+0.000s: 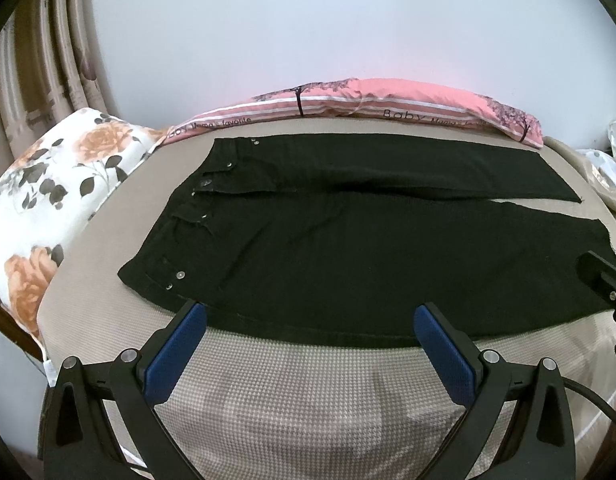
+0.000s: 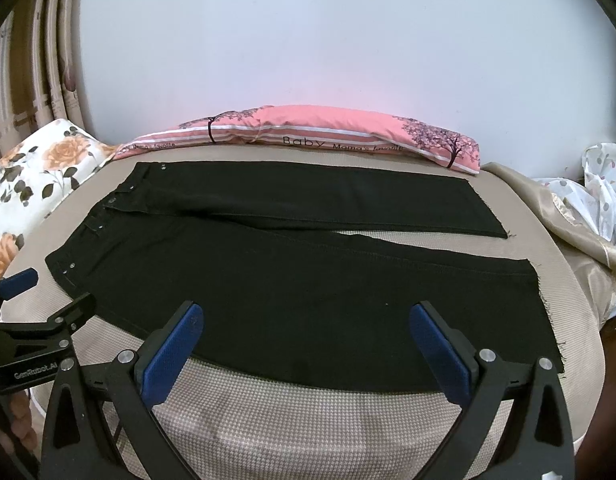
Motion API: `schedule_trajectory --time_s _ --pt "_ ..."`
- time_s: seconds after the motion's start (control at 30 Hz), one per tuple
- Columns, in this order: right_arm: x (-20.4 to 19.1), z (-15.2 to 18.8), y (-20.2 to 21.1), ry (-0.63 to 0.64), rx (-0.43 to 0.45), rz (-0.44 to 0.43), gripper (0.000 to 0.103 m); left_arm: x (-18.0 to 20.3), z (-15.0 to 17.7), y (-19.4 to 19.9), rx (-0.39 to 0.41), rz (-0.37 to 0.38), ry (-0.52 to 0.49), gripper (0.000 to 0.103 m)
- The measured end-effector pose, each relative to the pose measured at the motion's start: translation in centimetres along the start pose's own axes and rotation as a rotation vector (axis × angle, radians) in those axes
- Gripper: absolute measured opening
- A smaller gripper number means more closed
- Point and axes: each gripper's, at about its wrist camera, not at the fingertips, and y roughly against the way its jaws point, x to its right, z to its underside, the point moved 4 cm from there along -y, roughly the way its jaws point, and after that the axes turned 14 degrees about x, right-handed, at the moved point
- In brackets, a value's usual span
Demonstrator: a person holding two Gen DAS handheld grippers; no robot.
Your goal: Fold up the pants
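The black pants (image 1: 348,240) are being left flat, unfolded, just ahead of the left gripper (image 1: 308,332) and right gripper (image 2: 306,330), both spread wide, grasping nothing.

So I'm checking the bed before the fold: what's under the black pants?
The black pants lie flat on a beige houndstooth cover, visible all round them. Whatever is directly beneath the fabric is covered.

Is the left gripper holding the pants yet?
No. The left gripper is open, its fingers spread over the near edge of the flat pants.
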Motion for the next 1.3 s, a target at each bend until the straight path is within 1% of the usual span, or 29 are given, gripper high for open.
schedule_trajectory --time_s 0.23,0.3,0.4,0.53,0.6,0.7,0.77,0.83,0.87,0.93,1.0,1.03,1.07,1.1,1.17,1.2,1.23,1.27,1.3 --pt "0.3 -0.3 -0.5 -0.011 0.007 -0.021 0.102 -0.4 -0.9 -0.8 -0.006 0.002 -0.017 0.103" --pt "0.5 -0.5 -0.7 -0.014 0.006 -0.021 0.102 -0.7 -1.5 -1.2 -0.011 0.01 -0.025 0.103" --pt "0.6 -1.0 -1.4 -0.023 -0.006 -0.046 0.102 -1.6 -2.6 -2.1 -0.025 0.033 -0.018 0.103" --pt "0.4 -2.3 -3.0 -0.028 -0.014 -0.097 0.102 -3.9 -4.9 -3.9 -0.058 0.083 0.011 0.103" --pt "-0.1 -3.3 -4.5 -0.026 -0.029 -0.15 0.102 -5.5 -6.3 -5.1 -0.075 0.123 0.044 0.103" --pt "-1.2 -4.9 -6.8 -0.027 -0.04 -0.196 0.102 -8.7 -8.7 -7.3 -0.067 0.153 0.101 0.102" --pt "-2.0 -5.9 -8.5 -0.031 -0.05 -0.229 0.102 -10.9 -10.4 -9.0 -0.047 0.159 0.118 0.102" --pt "-3.0 -7.1 -10.7 -0.043 -0.067 -0.273 0.102 -13.0 -12.1 -11.1 -0.028 0.161 0.125 0.095" --pt "-3.4 -7.5 -11.7 -0.049 -0.077 -0.291 0.102 -13.8 -12.7 -12.0 -0.028 0.167 0.135 0.088" --pt "-4.4 -8.7 -14.0 -0.054 -0.101 -0.33 0.102 -15.6 -14.0 -14.8 -0.041 0.201 0.174 0.081" --pt "-5.2 -9.6 -16.2 -0.042 -0.12 -0.347 0.102 -16.9 -14.6 -17.1 -0.056 0.21 0.201 0.066" --pt "-5.7 -10.2 -17.4 -0.029 -0.129 -0.351 0.102 -17.7 -15.0 -19.0 -0.076 0.224 0.216 0.06" --pt "-6.2 -10.5 -18.3 -0.019 -0.131 -0.355 0.102 -18.2 -15.2 -20.3 -0.088 0.229 0.228 0.051" --pt "-6.8 -10.8 -19.5 -0.007 -0.136 -0.357 0.102 -18.7 -15.3 -21.6 -0.106 0.241 0.243 0.045" --pt "-7.7 -11.1 -21.2 0.008 -0.143 -0.366 0.102 -20.3 -15.4 -25.6 -0.164 0.256 0.32 0.04" --pt "-8.2 -11.1 -22.2 0.015 -0.149 -0.371 0.102 -20.7 -15.4 -26.9 -0.189 0.275 0.353 0.037" --pt "-8.6 -11.0 -23.1 0.018 -0.157 -0.375 0.102 -21.3 -15.2 -28.7 -0.227 0.301 0.398 0.034" --pt "-9.0 -10.9 -23.9 0.018 -0.167 -0.379 0.102 -22.1 -15.0 -30.6 -0.264 0.312 0.45 0.031" --pt "-9.4 -10.6 -25.1 0.014 -0.183 -0.385 0.102 -22.7 -14.8 -32.2 -0.297 0.326 0.483 0.031"
